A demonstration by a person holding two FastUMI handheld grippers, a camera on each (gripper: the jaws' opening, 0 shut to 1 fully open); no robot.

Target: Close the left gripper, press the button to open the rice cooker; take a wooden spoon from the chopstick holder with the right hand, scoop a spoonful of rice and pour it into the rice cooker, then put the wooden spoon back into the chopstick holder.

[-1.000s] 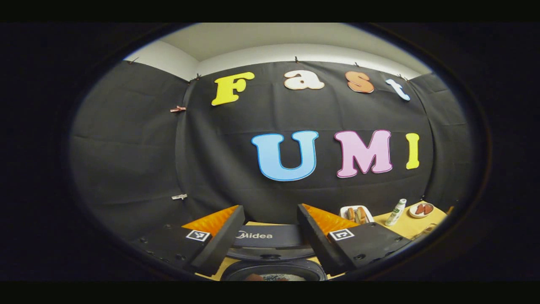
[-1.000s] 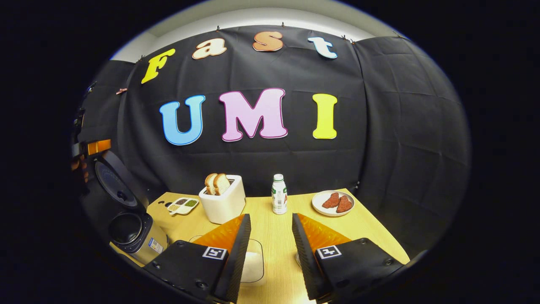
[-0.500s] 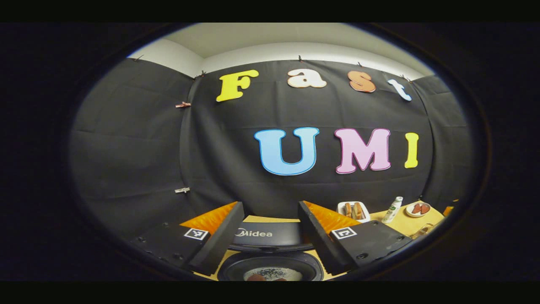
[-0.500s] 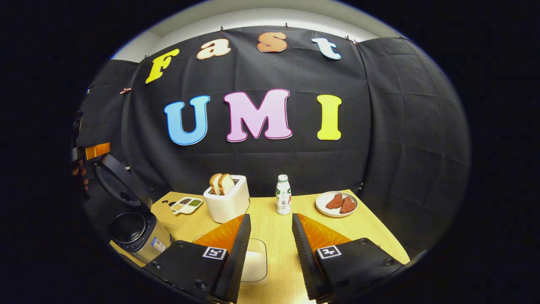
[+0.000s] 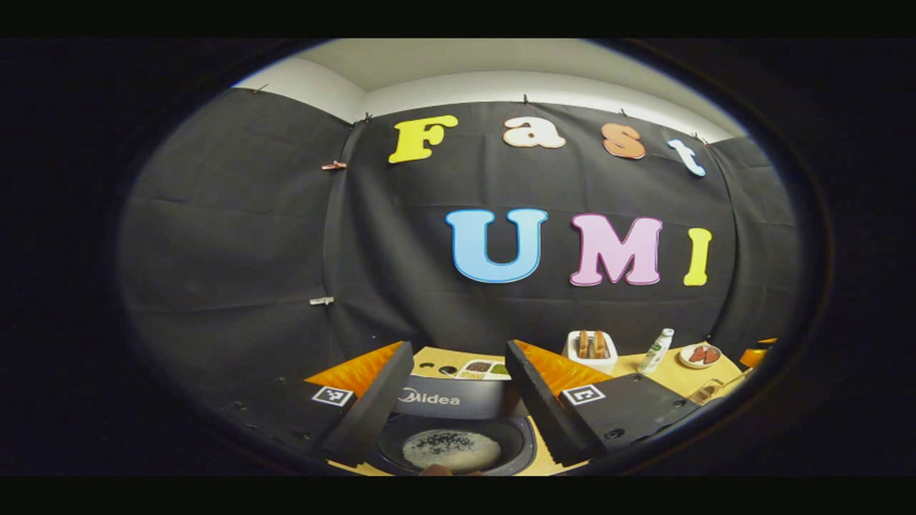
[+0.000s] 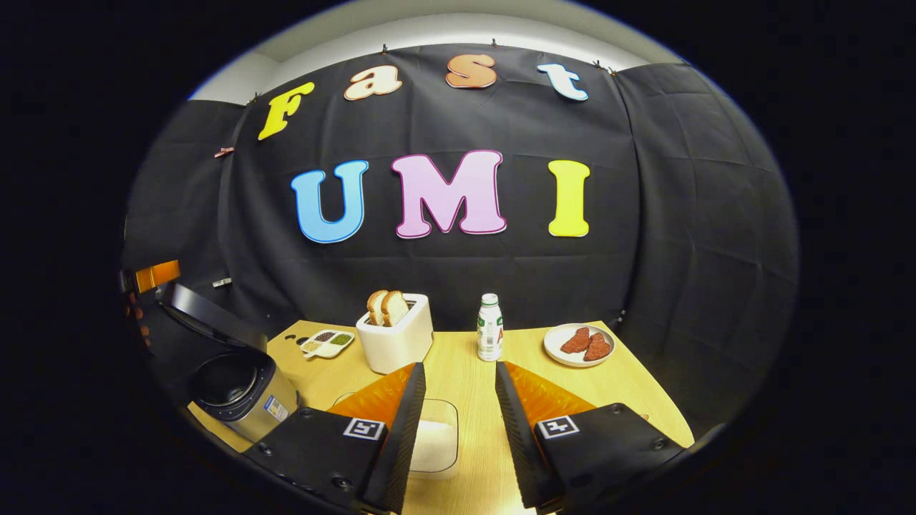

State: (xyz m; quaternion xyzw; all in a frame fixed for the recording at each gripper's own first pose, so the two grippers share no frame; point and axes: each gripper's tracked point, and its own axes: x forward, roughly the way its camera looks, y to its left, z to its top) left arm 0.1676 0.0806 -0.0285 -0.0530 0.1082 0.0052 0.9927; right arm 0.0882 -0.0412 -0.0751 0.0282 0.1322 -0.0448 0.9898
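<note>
1. Left gripper view looks down over the rice cooker point(image 5: 458, 436): its lid point(image 5: 451, 397) stands raised at the far side and the dark inner pot lies open below, something pale and speckled on its bottom.
2. The left gripper point(image 5: 454, 390) hangs above the pot with its fingers apart, holding nothing. By my reading the lid-opening step is done.
3. Right gripper view has the cooker point(image 6: 240, 390) at the near left of the wooden table point(image 6: 472, 372), lid point(image 6: 207, 315) tilted up and back.
4. The right gripper point(image 6: 454, 415) hovers low over the table, fingers spread and empty. Between them sits a clear container of white rice point(image 6: 436, 443), just ahead of the tips.
5. Next comes the wooden spoon, and I cannot pick out the spoon or the chopstick holder for certain; something thin at the right edge of the left gripper view is too small to call.
6. To do it well: find the holder first, come at the handle from above, and pinch it high so the bowl hangs free.
7. Draw it straight up so the holder stays put.
8. Keep the left gripper off the raised lid, so it does not drop shut before the pour.
9. Farther back stand a toaster point(image 6: 397, 340) with bread, a small bottle point(image 6: 490, 336) and a plate point(image 6: 572, 350); steer clear of them.
</note>
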